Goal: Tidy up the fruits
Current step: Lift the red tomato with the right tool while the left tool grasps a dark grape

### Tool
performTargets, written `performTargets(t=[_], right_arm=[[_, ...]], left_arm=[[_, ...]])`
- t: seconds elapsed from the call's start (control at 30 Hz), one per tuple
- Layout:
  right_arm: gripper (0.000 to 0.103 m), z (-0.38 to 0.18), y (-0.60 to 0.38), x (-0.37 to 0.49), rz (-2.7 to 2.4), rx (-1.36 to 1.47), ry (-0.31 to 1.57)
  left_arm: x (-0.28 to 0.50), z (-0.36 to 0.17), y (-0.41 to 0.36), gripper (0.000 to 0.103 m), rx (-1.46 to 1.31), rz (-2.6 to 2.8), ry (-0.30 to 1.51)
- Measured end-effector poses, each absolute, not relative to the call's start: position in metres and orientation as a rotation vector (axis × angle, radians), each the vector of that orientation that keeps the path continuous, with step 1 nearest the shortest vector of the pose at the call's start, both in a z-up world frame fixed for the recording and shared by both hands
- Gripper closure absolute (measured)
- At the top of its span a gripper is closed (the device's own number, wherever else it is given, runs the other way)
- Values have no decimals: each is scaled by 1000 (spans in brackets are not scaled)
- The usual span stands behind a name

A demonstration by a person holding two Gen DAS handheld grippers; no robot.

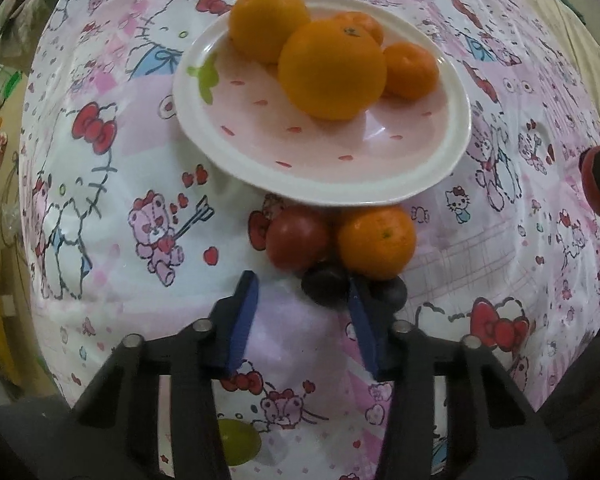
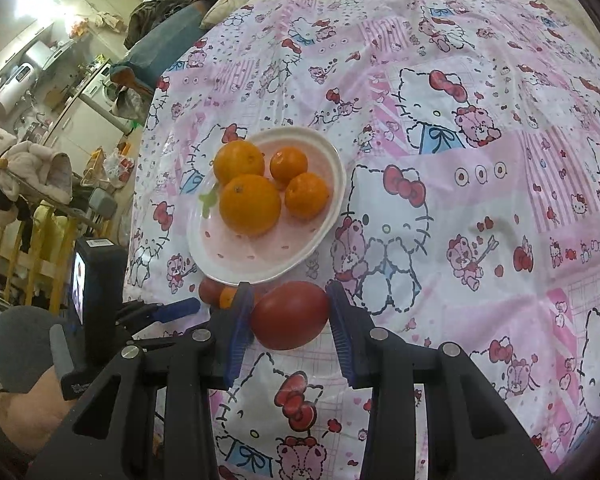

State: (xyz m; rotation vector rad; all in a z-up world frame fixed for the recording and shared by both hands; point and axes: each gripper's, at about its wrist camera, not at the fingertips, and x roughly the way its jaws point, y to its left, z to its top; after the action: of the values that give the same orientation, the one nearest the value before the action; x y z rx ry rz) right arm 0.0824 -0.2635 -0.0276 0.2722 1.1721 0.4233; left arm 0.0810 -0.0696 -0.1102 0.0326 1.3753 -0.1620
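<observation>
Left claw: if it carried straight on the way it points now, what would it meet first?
Probably the tablecloth: the left claw points steeply down with only cloth between its fingers. The dark fruit sits just beyond; depth is uncertain.

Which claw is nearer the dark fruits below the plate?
Left. Left claw sits at the dark fruits; right claw, holding a red fruit, is off to the side.

Black claw [image 2: 288, 312], blue ribbed pads [image 2: 238, 320], silver screws
</observation>
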Motion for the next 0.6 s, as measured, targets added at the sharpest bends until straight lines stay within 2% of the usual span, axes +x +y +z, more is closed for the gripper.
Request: performTargets(t=[0.07, 0.37, 0.6], right_arm=[[64, -27, -263, 82, 425, 273, 1171], [64, -26, -266, 84, 420, 285, 1168], [64, -20, -270, 90, 423, 299, 1157]], left_arm=[[83, -112, -72, 84, 12, -194, 1386], [75, -100, -67, 84, -13, -202, 1384], [70, -52, -39, 84, -79, -171, 1293]])
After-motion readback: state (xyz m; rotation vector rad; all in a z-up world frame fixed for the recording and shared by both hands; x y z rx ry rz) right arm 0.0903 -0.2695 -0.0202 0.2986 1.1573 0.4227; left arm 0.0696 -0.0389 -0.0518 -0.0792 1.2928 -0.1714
